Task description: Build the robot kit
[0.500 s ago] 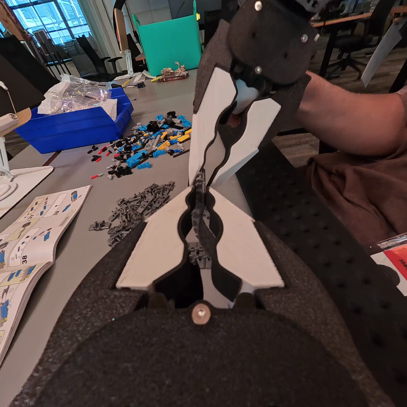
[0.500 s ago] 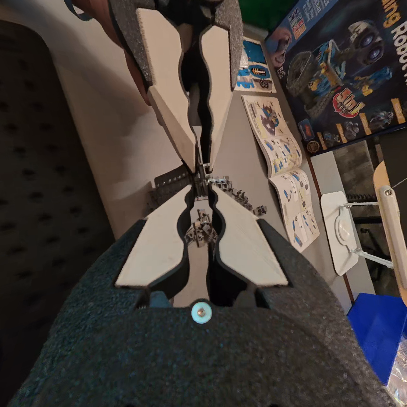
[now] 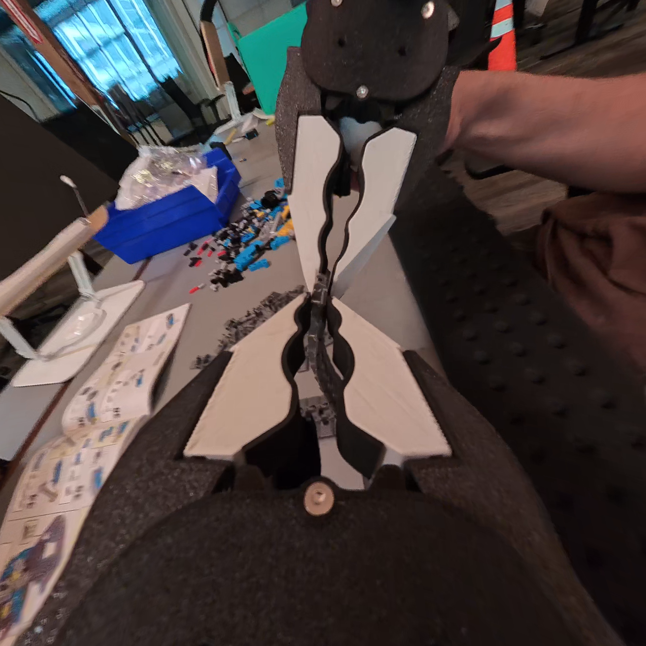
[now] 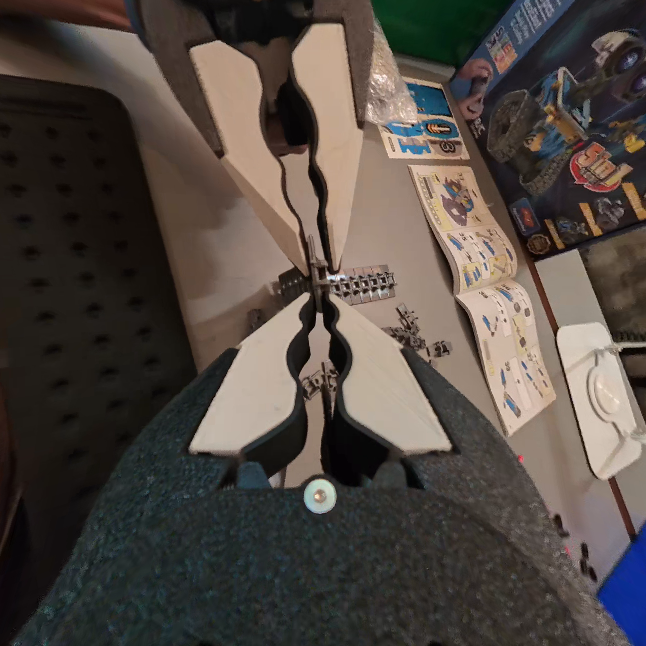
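- Two claws meet tip to tip above the grey surface (image 3: 167, 290).
- At the far left of the left wrist view, a white stand (image 3: 75, 321) sits on the surface, with an open picture booklet (image 3: 105, 402) just beside it.
- Behind them, a blue bin (image 3: 167, 223) holds clear plastic bags (image 3: 164, 171).
- Next comes a pile of blue, black and yellow toy bricks (image 3: 251, 244), then a pile of small grey track pieces (image 3: 258, 314).
- In the middle, the left claw (image 3: 316, 301) is pinched narrow on a dark grey track strip (image 3: 314, 335) that runs back between its white fingers (image 3: 258, 381).
- The right claw (image 3: 324, 276) points down at it from above, pinched narrow on a small grey track link (image 3: 321, 290) that touches the end of the strip.
- A person's arm (image 3: 545, 129) reaches in from the right.
- In the right wrist view, a finished row of grey track (image 4: 363, 285) lies flat just past the claw tips, with loose grey pieces (image 4: 409, 332) near it.
- Farther right lie a sticker sheet (image 4: 426, 136) and a big toy box (image 4: 566, 122).
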